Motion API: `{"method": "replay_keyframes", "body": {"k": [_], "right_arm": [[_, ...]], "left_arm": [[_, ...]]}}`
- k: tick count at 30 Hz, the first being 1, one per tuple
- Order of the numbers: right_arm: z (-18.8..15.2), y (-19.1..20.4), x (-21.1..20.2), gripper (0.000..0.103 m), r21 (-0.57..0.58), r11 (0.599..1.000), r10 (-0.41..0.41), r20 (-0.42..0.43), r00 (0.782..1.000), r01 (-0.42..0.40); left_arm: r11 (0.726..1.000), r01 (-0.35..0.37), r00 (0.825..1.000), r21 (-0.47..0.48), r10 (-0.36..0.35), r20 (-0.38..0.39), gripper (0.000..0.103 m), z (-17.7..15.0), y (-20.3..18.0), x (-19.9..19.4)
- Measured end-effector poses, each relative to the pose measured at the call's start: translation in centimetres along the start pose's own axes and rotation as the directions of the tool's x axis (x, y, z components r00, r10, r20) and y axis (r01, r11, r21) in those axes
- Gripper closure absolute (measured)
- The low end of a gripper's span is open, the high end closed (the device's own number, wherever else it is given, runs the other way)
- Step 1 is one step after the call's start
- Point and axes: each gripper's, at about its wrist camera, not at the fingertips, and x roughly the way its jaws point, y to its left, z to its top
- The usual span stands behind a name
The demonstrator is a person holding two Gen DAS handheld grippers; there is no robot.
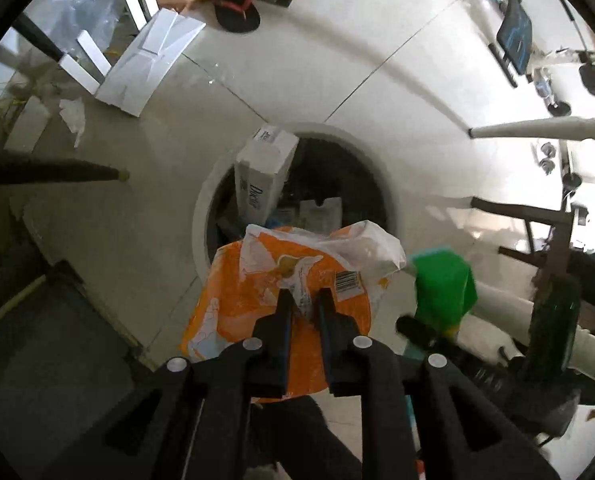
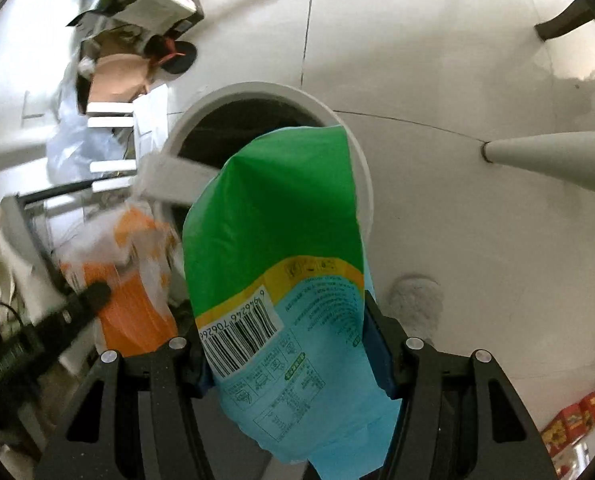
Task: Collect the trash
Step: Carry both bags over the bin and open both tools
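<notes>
My left gripper (image 1: 305, 300) is shut on an orange and white plastic wrapper (image 1: 257, 300) and holds it above the near rim of a round white trash bin (image 1: 201, 216). A white carton (image 1: 261, 172) and other packaging lie inside the bin. My right gripper (image 2: 285, 344) is shut on a green, yellow and light blue snack bag (image 2: 281, 248), held over the bin's rim (image 2: 361, 160). The green bag also shows in the left wrist view (image 1: 445, 284), just right of the orange wrapper. The orange wrapper shows blurred in the right wrist view (image 2: 133, 280).
White tiled floor (image 1: 337, 80) surrounds the bin. White foam pieces (image 1: 149, 60), a crumpled tissue (image 1: 73, 114), a cardboard box (image 2: 113, 80) and a black sandal (image 1: 235, 10) lie beyond it. Furniture legs (image 2: 553, 156) stand at the right. Red boxes (image 2: 573, 424) sit at the lower right.
</notes>
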Motion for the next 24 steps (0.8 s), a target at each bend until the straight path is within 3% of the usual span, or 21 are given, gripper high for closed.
{"method": "replay_keyframes", "body": {"k": [1, 2, 5, 6, 8, 10, 12, 14, 18, 21, 24], "right_arm": [[1.0, -0.3, 0.8, 0.041, 0.008, 1.0, 0.008, -0.001, 1.0, -0.008], [1.6, -0.5, 1.3, 0.041, 0.01, 1.0, 0.012, 0.001, 1.0, -0.012], [2.9, -0.4, 2.3, 0.041, 0.023, 0.999, 0.03, -0.003, 1.0, -0.03], [3.3, -0.4, 2.6, 0.039, 0.028, 0.999, 0.04, -0.007, 0.999, -0.04], [3.9, -0.2, 3.0, 0.038, 0.039, 0.997, 0.071, -0.016, 0.997, -0.07], [4.3, 0.5, 3.6, 0.029, 0.048, 0.993, 0.105, -0.023, 0.994, -0.103], [4.3, 0.7, 3.7, 0.005, 0.056, 0.989, 0.136, -0.027, 0.99, -0.134], [3.8, 0.9, 3.1, 0.0, 0.053, 0.989, 0.135, -0.003, 0.991, -0.135], [2.5, 1.2, 2.2, 0.0, 0.018, 0.998, 0.057, 0.029, 0.998, -0.058], [0.5, 1.5, 1.2, 0.0, -0.05, 0.996, -0.065, 0.079, 0.995, 0.069], [-2.1, 1.7, 0.1, 0.0, -0.099, 0.974, -0.188, 0.148, 0.971, 0.204]], "left_arm": [[1.0, -0.012, 1.0, 0.003, 0.012, -0.002, 0.083, 0.1, 0.1, 0.3], [1.0, -0.019, 1.0, 0.006, 0.019, -0.001, 0.071, 0.1, 0.3, 0.1], [0.999, -0.049, 0.998, 0.002, 0.049, 0.025, 0.023, 0.0, 1.1, -0.1], [0.999, -0.054, 0.998, -0.004, 0.054, 0.039, 0.014, -0.1, 1.4, -0.4], [0.997, -0.072, 0.996, -0.015, 0.073, 0.054, 0.007, -0.3, 2.1, -0.8], [0.993, -0.113, 0.991, -0.024, 0.115, 0.069, 0.006, -0.8, 3.0, -1.3], [0.988, -0.151, 0.984, -0.031, 0.153, 0.092, 0.006, -1.3, 3.8, -1.6], [0.982, -0.183, 0.973, -0.039, 0.186, 0.134, 0.006, -2.0, 4.3, -2.4], [0.952, -0.306, 0.93, -0.015, 0.303, 0.21, 0.006, -3.6, 4.0, -3.5], [0.932, -0.36, 0.913, 0.027, 0.347, 0.217, 0.006, -4.8, 3.3, -3.7], [0.917, -0.394, 0.903, 0.06, 0.375, 0.209, 0.006, -5.9, 2.9, -3.6]]}}
